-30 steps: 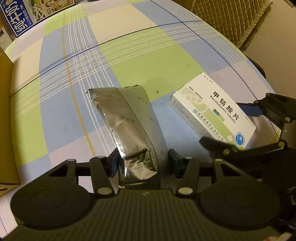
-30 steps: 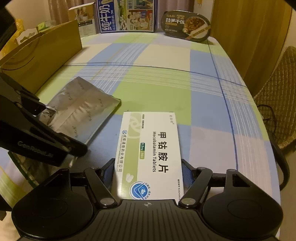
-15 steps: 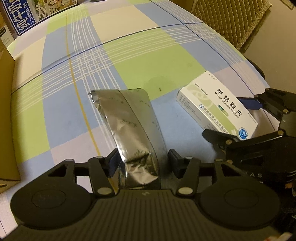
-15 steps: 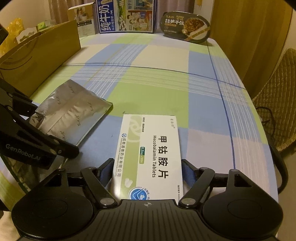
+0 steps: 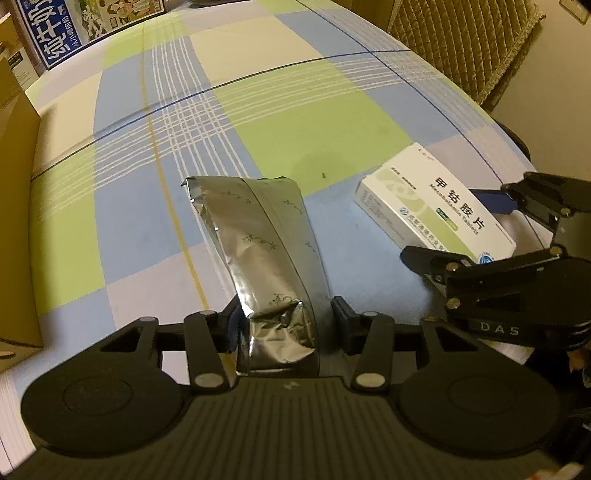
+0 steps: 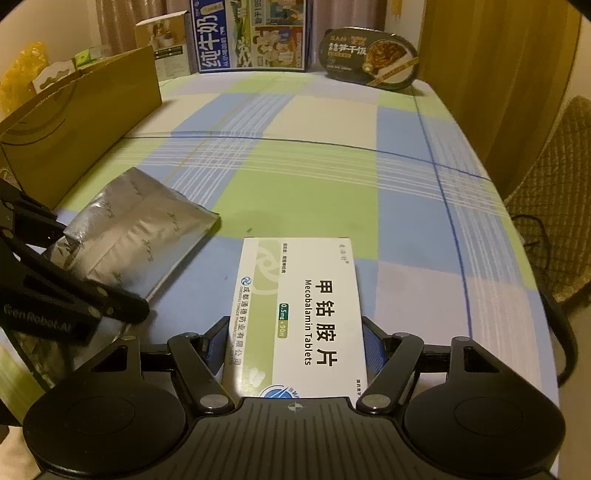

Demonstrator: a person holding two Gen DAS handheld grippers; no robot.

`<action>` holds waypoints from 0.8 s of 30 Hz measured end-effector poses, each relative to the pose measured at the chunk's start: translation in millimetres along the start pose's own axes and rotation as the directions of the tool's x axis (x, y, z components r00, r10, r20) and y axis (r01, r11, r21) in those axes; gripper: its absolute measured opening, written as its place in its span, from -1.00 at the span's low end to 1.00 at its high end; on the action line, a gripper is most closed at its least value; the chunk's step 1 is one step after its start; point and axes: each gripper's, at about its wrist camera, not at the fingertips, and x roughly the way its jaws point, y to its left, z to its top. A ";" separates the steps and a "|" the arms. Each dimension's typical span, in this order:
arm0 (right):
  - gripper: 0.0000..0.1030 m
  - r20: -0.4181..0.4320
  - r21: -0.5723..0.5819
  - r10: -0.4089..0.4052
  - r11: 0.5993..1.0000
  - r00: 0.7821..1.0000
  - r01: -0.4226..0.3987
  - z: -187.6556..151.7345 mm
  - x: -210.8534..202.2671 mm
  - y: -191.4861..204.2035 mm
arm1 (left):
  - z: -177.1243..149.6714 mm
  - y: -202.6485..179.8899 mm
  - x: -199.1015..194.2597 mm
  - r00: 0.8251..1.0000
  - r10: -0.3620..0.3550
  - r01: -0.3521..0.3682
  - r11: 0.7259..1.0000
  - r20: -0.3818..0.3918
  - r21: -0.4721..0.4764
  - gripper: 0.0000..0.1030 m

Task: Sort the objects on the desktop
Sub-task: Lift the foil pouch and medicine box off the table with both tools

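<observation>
A checked tablecloth [image 6: 295, 177] covered the table. At its far edge stood a milk carton [image 6: 251, 35] and a ready-meal tray [image 6: 371, 59]; beyond its right edge, a quilted chair [image 6: 554, 206].

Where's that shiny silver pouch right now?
The silver pouch lies on the checked tablecloth, its near end between the left hand-held gripper fingers, left of the white medicine box.

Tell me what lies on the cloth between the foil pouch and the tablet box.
Nothing: in the right wrist view, only bare checked cloth separates the foil pouch from the tablet box. The left wrist view shows the same gap.
</observation>
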 end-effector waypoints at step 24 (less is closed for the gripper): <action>0.31 0.100 0.030 -0.032 0.999 0.995 0.029 7.5 -55.2 21.1 | -26.1 12.1 -51.4 0.997 0.010 -0.006 0.999 0.073 -0.050 -0.26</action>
